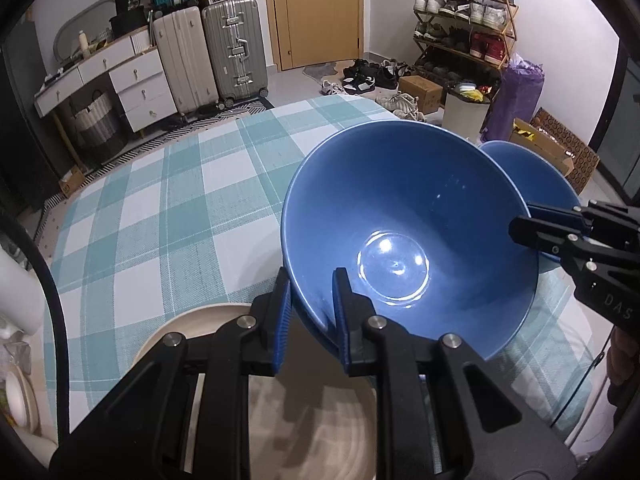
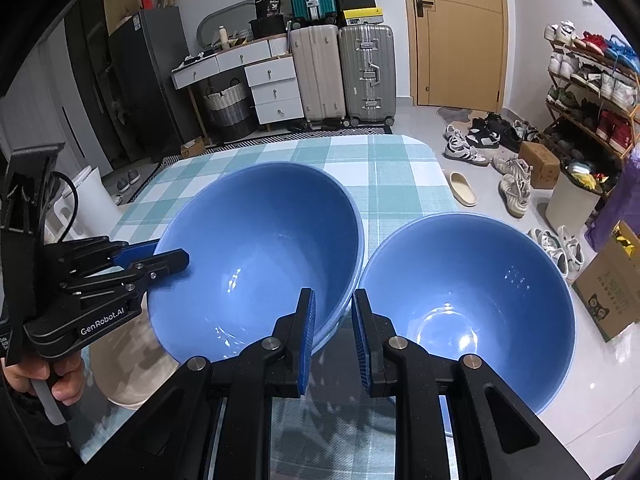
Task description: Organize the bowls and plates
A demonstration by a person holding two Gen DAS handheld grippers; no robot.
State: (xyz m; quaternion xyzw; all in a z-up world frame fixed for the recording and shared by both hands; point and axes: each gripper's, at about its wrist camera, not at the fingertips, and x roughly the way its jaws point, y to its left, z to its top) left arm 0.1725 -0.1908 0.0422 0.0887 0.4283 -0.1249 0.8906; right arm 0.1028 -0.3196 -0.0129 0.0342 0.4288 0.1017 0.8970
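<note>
My left gripper (image 1: pixel 310 300) is shut on the near rim of a large blue bowl (image 1: pixel 408 216) and holds it tilted above a beige plate (image 1: pixel 192 320). The same bowl (image 2: pixel 260 248) and left gripper (image 2: pixel 168 258) show in the right wrist view. A second blue bowl (image 2: pixel 472 296) sits to its right on the checked tablecloth; it also shows in the left wrist view (image 1: pixel 532 176). My right gripper (image 2: pixel 334 332) is open and empty, its fingers in front of the gap between the two bowls; it shows in the left wrist view (image 1: pixel 532 220) at the held bowl's right rim.
The table (image 1: pixel 168 200) has a teal and white checked cloth. More pale dishes (image 1: pixel 20 396) lie at the far left edge. Suitcases (image 2: pixel 344 72), a dresser, a shoe rack (image 2: pixel 592 80) and boxes stand on the floor beyond.
</note>
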